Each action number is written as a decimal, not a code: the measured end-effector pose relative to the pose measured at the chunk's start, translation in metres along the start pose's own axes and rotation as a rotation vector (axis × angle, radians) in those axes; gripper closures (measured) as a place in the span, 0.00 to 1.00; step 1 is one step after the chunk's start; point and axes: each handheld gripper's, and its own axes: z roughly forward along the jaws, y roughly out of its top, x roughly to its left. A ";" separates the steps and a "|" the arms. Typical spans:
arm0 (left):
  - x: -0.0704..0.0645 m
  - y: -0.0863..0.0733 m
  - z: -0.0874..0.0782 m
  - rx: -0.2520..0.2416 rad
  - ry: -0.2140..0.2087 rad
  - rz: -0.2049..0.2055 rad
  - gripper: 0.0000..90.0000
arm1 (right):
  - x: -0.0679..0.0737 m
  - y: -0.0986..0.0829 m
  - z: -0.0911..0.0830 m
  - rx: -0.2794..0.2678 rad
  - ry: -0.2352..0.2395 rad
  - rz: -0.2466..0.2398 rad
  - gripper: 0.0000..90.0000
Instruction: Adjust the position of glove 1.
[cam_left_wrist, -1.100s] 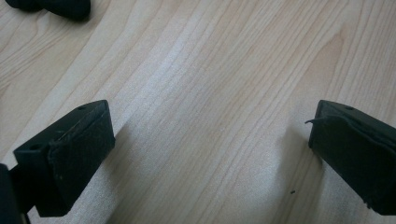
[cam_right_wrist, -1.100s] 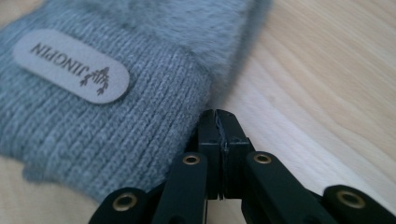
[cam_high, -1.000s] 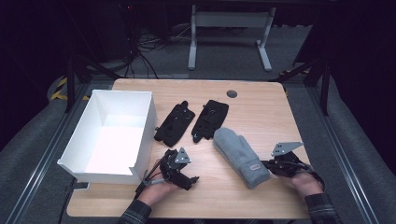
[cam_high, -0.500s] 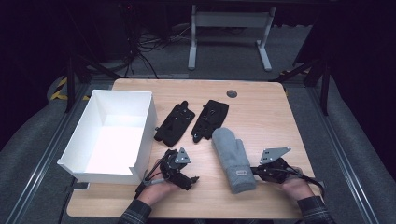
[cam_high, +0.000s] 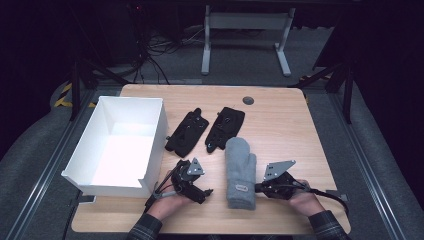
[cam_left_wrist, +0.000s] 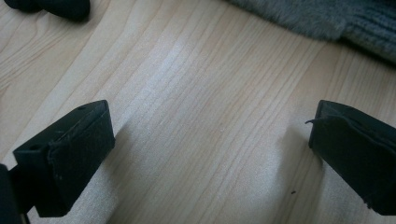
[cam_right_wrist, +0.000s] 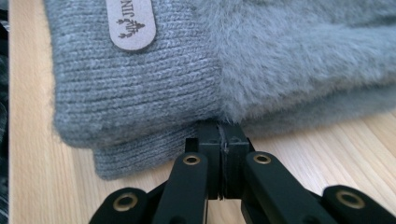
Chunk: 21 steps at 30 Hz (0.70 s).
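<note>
A grey fuzzy mitten (cam_high: 240, 170) lies in the front middle of the wooden table (cam_high: 290, 120), cuff toward me, a tan label (cam_right_wrist: 130, 23) on the knitted cuff. My right gripper (cam_high: 259, 188) is shut on the cuff's right edge, its jaws pinched together against the knit (cam_right_wrist: 224, 135). Just left of the mitten (cam_left_wrist: 327, 18), my left gripper (cam_high: 202, 192) rests low over bare wood. Its jaws stand wide open with nothing between them (cam_left_wrist: 210, 158). Two black gloves (cam_high: 187, 131) (cam_high: 225, 127) lie side by side behind the mitten.
A white open box (cam_high: 120, 145) stands at the table's left edge, close to the left hand. A dark round grommet (cam_high: 248, 100) sits near the far edge. Bare wood stretches along the table's right side.
My right gripper has moved left along the front edge, swinging the mitten's cuff with it. The mitten now lies nearly straight, front to back. The left gripper has not moved.
</note>
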 end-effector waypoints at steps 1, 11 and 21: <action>0.000 0.000 0.000 0.001 0.000 -0.001 0.01 | 0.001 0.002 0.002 0.001 0.004 0.000 1.00; 0.000 0.000 0.000 0.001 -0.002 0.001 0.01 | 0.010 0.023 0.023 0.012 0.043 -0.055 1.00; 0.002 0.001 -0.003 0.005 -0.002 -0.002 0.09 | 0.001 0.014 0.001 -0.020 -0.047 0.006 0.81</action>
